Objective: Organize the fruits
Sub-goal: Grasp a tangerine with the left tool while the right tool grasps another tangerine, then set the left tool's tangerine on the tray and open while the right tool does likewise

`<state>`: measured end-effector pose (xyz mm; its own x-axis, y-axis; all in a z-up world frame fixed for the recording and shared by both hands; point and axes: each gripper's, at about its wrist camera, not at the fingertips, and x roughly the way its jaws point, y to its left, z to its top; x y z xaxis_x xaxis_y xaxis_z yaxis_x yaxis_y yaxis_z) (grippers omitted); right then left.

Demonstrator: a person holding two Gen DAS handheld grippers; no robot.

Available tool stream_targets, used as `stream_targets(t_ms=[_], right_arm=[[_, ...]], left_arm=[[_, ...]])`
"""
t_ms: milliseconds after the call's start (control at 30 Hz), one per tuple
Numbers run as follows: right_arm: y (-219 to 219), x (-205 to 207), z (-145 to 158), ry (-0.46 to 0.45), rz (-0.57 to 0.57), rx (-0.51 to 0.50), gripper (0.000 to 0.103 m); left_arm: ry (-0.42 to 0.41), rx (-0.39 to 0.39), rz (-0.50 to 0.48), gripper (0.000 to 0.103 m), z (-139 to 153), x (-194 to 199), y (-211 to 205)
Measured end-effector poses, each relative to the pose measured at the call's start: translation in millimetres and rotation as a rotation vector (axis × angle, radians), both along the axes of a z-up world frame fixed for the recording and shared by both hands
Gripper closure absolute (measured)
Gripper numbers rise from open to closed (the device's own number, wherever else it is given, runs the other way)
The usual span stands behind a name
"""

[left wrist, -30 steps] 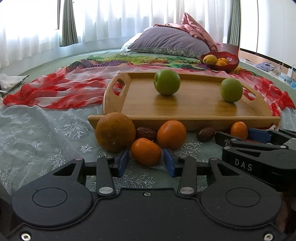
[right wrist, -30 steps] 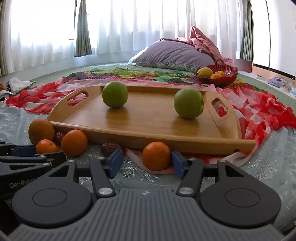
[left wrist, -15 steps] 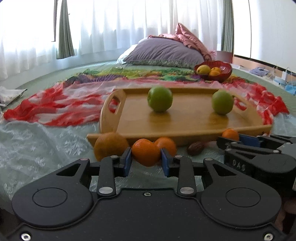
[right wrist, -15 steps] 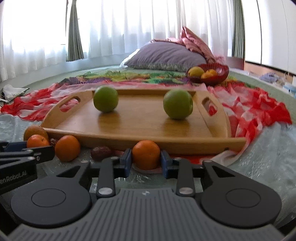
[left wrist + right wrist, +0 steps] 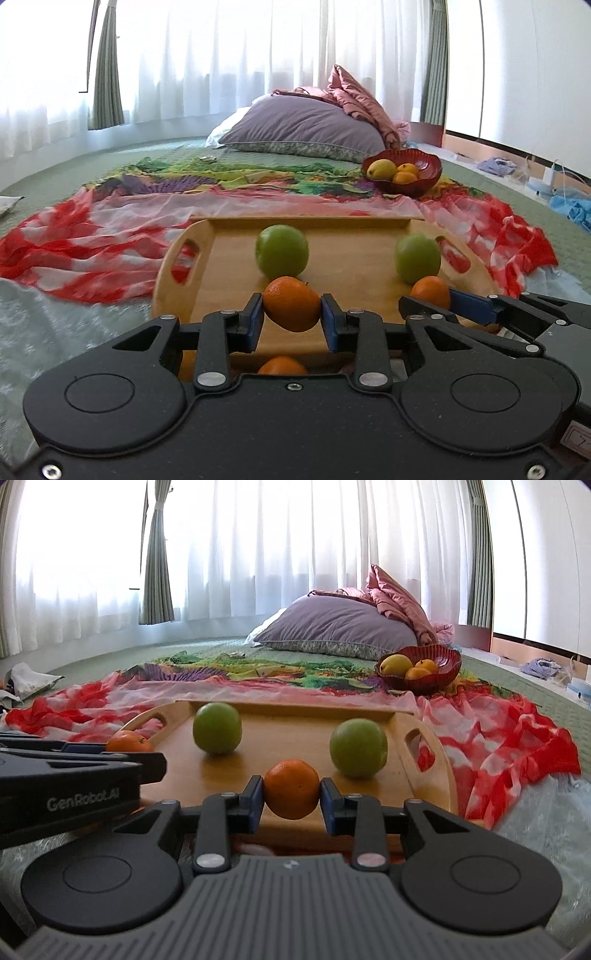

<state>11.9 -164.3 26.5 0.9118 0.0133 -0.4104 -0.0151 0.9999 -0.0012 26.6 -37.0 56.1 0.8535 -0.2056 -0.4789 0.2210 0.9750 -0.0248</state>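
Observation:
My left gripper [image 5: 291, 318] is shut on a small orange [image 5: 291, 304] and holds it above the near edge of the wooden tray [image 5: 354, 258]. My right gripper [image 5: 291, 800] is shut on another small orange [image 5: 291, 789], also above the tray's [image 5: 280, 738] near edge. Two green apples lie on the tray, one left [image 5: 282, 251] [image 5: 217, 728], one right [image 5: 418, 258] [image 5: 358, 747]. In the left wrist view the right gripper's orange [image 5: 430, 292] shows at the right. In the right wrist view the left gripper's orange [image 5: 129, 741] shows at the left.
Another orange [image 5: 282, 365] lies on the cloth below my left gripper. A red bowl [image 5: 424, 171] with a yellow fruit and oranges stands behind the tray at the right. A red and white cloth [image 5: 92, 236] lies under the tray. A purple pillow [image 5: 340, 627] lies at the back.
Both grippers closed on their oranges, lifted them off the cloth and moved forward over the tray's near edge.

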Motion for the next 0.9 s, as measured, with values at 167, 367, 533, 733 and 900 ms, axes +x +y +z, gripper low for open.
stream_targets(t_ms=[167, 367, 533, 733, 900], right_arm=[[-8, 17, 0, 0.013, 0.006, 0.01, 0.066], [-18, 35, -7, 0.04, -0.013, 0.005, 0.066], [-23, 47, -12, 0.063, -0.023, 0.005, 0.066], [-28, 54, -18, 0.082, -0.032, 0.011, 0.066], [-28, 58, -20, 0.087, -0.033, 0.01, 0.066]], left_arm=[[0.041, -0.032, -0.016, 0.072, -4, 26, -2], [0.087, -0.051, -0.01, 0.072, -17, 55, -4], [0.105, -0.046, -0.006, 0.072, -26, 71, -7], [0.114, -0.027, -0.015, 0.072, -33, 80, -15], [0.113, -0.013, -0.018, 0.072, -37, 83, -20]])
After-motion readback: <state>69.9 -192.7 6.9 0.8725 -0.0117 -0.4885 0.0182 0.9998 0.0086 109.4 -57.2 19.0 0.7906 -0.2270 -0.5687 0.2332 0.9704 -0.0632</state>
